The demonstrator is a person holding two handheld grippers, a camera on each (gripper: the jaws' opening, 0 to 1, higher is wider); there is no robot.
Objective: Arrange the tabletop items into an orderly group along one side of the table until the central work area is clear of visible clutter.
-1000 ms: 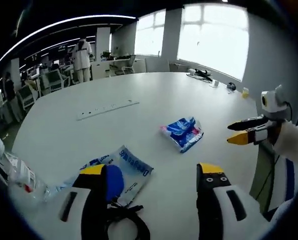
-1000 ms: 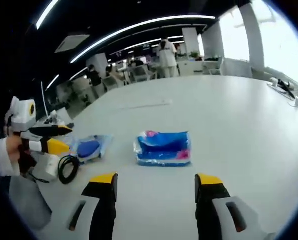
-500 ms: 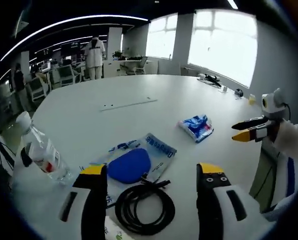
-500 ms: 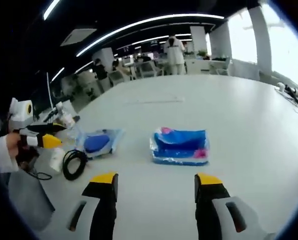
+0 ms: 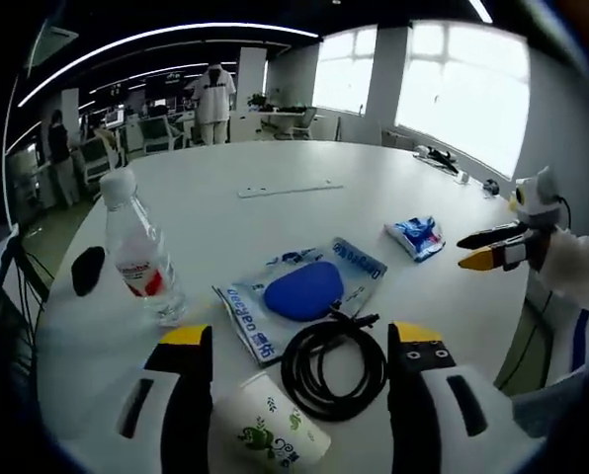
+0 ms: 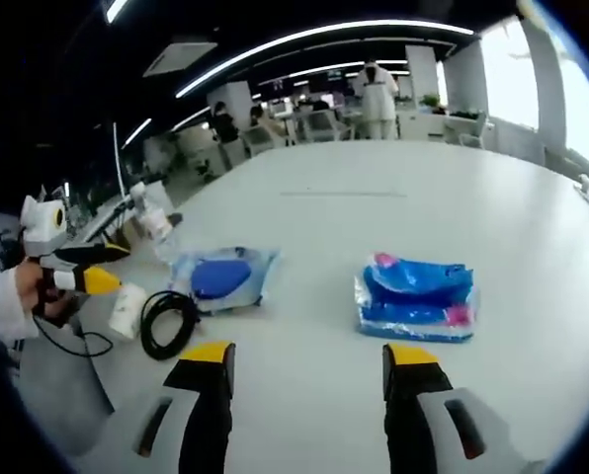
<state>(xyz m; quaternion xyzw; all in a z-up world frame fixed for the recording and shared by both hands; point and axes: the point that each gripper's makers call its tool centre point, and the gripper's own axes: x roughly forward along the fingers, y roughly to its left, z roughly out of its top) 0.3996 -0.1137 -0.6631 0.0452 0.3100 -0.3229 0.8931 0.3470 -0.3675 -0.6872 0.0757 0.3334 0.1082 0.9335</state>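
the white table (image 5: 304, 168) is carrying a bottle (image 5: 141, 259), blue pouch (image 5: 302, 292), cable coil (image 5: 334, 357), cup (image 5: 270, 434) and tissue pack (image 6: 416, 296). both the left gripper (image 5: 299, 341) and right gripper (image 6: 299, 354) are hovering open and empty. reaching carelessly is risking toppling the upright bottle.

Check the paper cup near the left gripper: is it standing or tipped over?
Tipped over. The paper cup lies on its side on the white table, beside the coiled black cable, between the left gripper's open jaws.

White table (image 5: 275, 168), black cable coil (image 5: 334, 367), blue-pink tissue pack (image 6: 416, 300), green-printed white cup (image 5: 270, 437).
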